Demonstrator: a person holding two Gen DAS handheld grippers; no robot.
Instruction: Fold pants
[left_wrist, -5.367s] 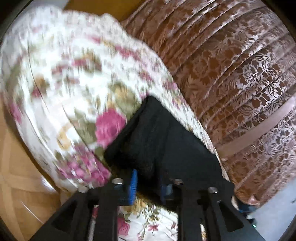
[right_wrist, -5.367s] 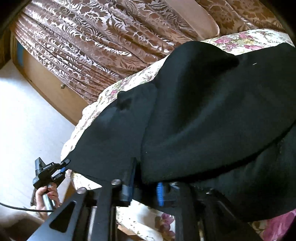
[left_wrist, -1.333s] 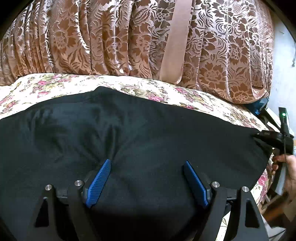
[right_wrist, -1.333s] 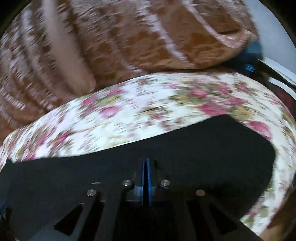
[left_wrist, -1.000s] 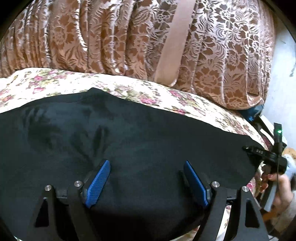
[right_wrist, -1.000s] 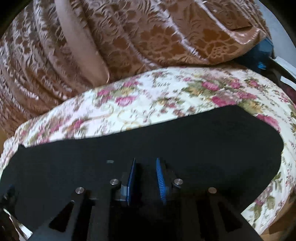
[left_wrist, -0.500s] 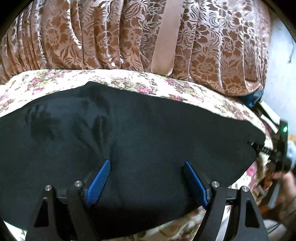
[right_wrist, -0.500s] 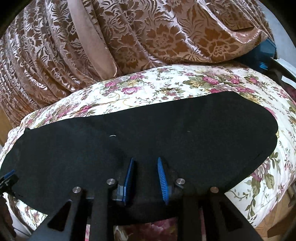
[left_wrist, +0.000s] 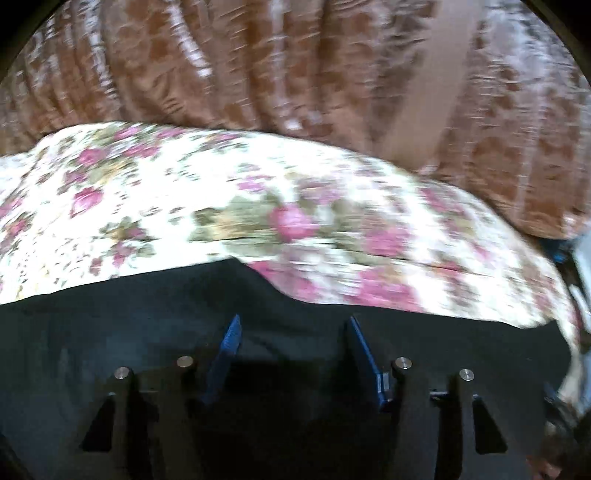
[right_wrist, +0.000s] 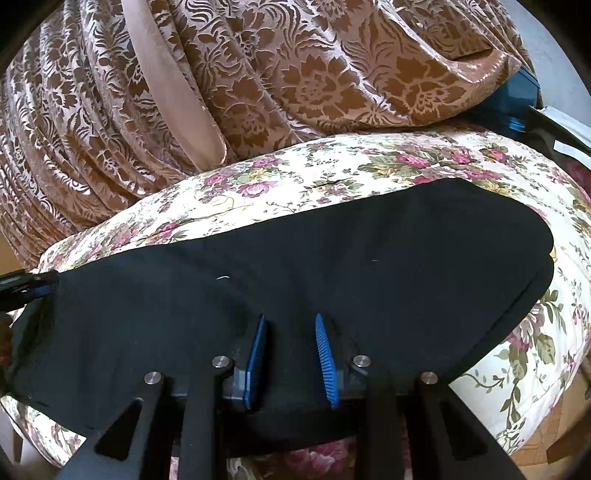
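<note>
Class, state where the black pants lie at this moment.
In the right wrist view, the black pants lie spread flat across the floral cushion, in front of the brown patterned curtain.

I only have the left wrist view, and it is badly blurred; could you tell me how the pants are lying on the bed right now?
Observer: In the right wrist view the black pants lie flat as one long band across the floral bedspread.
Operator: Thank you. Is the right gripper holding them?
Observer: No; the right gripper is open over the cloth, its pads apart.
Operator: And where does my left gripper sit on them?
Observer: The left gripper shows at the band's far left end; your view shows its jaws closing over the fabric.
</note>
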